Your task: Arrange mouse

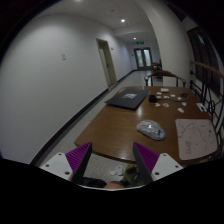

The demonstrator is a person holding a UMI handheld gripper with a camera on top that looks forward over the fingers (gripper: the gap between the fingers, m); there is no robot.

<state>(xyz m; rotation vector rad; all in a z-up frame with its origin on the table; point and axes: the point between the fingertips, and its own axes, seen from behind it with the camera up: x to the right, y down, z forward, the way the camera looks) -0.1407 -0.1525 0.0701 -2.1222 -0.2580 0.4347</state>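
We see the gripper (111, 165) hanging over the near end of a long wooden desk (115, 125), its fingers spread wide with nothing between the purple pads (148, 157). The mouse (151, 129), grey and rounded, lies on the desk just beyond the right finger, touching neither. Right beside it, further right, sits a pale mat (194, 134) with faint markings. Further along the desk we find a dark laptop (127, 99) lying flat, and near it several small white objects (170, 97) we cannot identify. A chair (163, 78) stands at the far end, and a corridor (128, 55) runs past it
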